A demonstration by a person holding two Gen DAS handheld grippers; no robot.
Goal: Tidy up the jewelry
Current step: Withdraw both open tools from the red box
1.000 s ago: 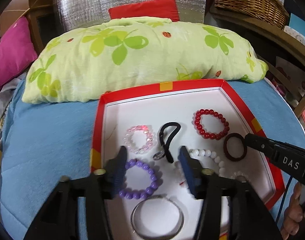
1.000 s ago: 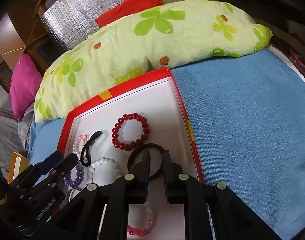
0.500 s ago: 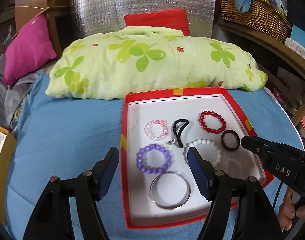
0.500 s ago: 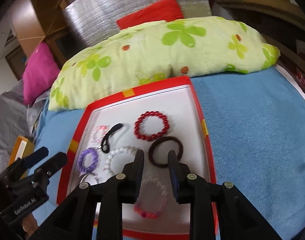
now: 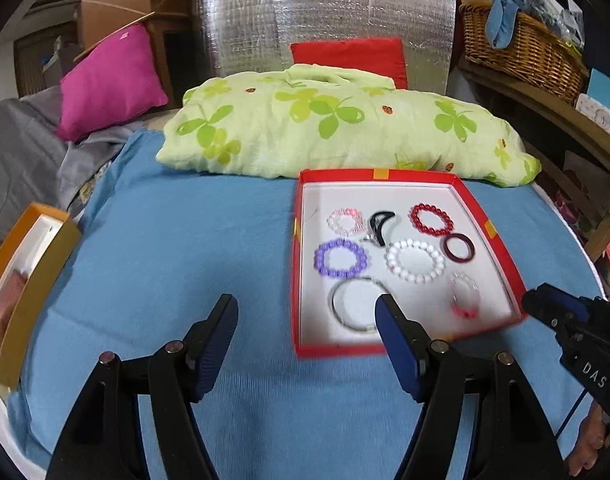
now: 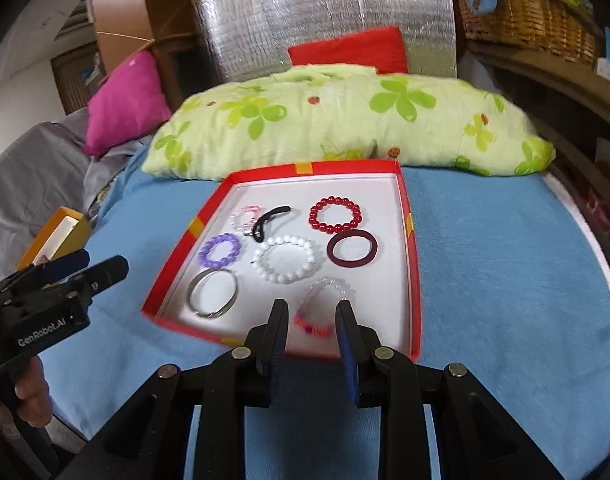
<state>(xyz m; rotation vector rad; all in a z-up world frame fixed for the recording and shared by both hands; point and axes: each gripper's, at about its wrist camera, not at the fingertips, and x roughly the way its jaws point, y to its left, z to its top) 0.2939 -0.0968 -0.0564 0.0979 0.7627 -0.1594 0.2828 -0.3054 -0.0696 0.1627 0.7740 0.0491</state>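
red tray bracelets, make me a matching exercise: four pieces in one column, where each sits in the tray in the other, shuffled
Positions as seen from the right wrist camera, in the red tray.

Column 1
1. red bead bracelet
2. silver bangle
3. white bead bracelet
4. dark maroon hair band

Column 2
A. near left corner
B. middle of the tray
C. far right, nearest the pillow
D. right side, just in front of the red beads

Pairs: 1-C, 2-A, 3-B, 4-D
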